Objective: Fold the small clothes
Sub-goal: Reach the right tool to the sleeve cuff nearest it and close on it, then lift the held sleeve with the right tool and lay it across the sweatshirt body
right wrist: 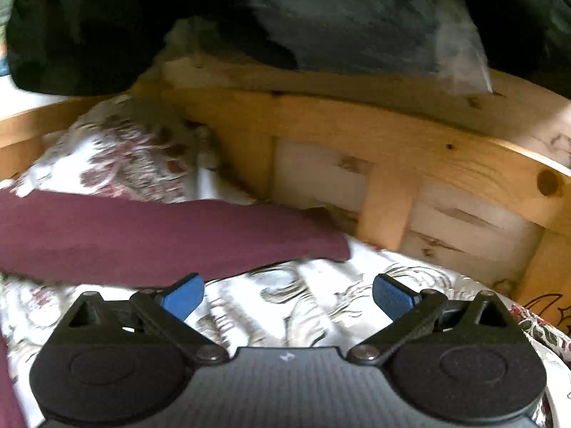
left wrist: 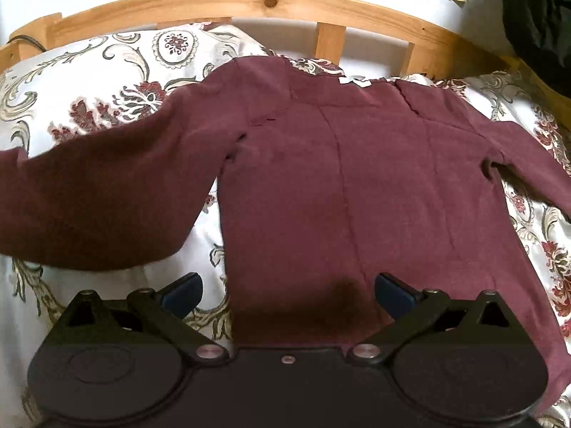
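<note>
Maroon long-sleeved shirt (left wrist: 357, 185) lies flat on the floral bedspread (left wrist: 107, 71), both sleeves spread outward, collar toward the wooden bed frame (left wrist: 221, 3). Left gripper (left wrist: 287, 290) hovers over the shirt's hem, jaws wide apart, holding nothing. Right gripper (right wrist: 287, 294) likewise spread and empty, above bare bedspread just beside the right sleeve's cuff (right wrist: 321, 246). Right view blurred.
</note>
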The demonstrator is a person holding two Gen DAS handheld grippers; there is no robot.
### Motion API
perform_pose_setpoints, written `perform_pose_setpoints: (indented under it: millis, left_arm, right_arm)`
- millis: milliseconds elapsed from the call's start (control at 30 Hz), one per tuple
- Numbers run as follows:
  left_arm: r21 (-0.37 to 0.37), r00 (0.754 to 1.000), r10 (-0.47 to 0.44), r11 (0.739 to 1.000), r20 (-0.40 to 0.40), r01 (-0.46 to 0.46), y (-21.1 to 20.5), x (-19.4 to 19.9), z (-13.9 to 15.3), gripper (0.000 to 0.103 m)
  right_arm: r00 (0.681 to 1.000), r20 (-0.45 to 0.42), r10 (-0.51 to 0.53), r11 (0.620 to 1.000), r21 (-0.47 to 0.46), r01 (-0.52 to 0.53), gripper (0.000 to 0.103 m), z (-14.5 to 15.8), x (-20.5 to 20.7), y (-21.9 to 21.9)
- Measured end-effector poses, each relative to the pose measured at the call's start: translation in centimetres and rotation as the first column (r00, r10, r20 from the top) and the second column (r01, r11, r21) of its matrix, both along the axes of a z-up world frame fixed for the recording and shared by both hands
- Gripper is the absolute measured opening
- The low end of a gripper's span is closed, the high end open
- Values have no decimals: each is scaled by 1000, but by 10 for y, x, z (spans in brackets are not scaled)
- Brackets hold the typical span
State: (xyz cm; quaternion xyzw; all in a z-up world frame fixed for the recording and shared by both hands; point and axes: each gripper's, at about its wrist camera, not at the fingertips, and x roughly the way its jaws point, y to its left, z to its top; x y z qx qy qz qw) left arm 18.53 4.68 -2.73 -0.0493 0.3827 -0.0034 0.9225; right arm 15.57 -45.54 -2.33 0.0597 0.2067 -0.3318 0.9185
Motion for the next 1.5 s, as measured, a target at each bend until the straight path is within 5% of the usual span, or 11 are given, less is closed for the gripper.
perform_pose_setpoints:
  millis: [200, 400, 600, 800, 933, 1167, 1367, 1500]
  left_arm:
    - [-39, 1000, 18, 999, -10, -18, 14, -1, -3, 102]
    - [-158, 995, 26, 987, 95, -10, 21, 4, -16, 102]
    - [-127, 996, -60, 990, 62, 67, 16, 15, -32, 102]
    - [-120, 996, -68, 990, 62, 75, 21, 21, -34, 102]
    - [-121, 996, -66, 990, 57, 72, 23, 22, -34, 102]
    - [-117, 1000, -9, 993, 25, 12, 29, 25, -29, 102]
    - [-134, 997, 25, 991, 67, -16, 40, 20, -6, 102]
    - [-130, 993, 26, 991, 119, -10, 43, 15, 12, 102]
  right_arm:
    - [992, 97, -86, 994, 80, 78, 100, 3, 12, -24]
    - [982, 146, -116, 983, 160, 92, 88, -2, 34, -42]
    - [973, 109, -205, 959, 220, 177, 84, -13, 43, -62]
    - [969, 67, -240, 915, 348, 202, 45, -24, 52, -83]
    - [983, 63, -170, 952, 266, 148, 9, -15, 66, -70]
    - [990, 132, 58, 998, -6, -58, 9, 20, 68, 2]
    - [941, 225, 252, 966, -125, -228, 9, 68, 65, 65]
    - [882, 257, 396, 916, -183, -358, 9, 88, 60, 117]
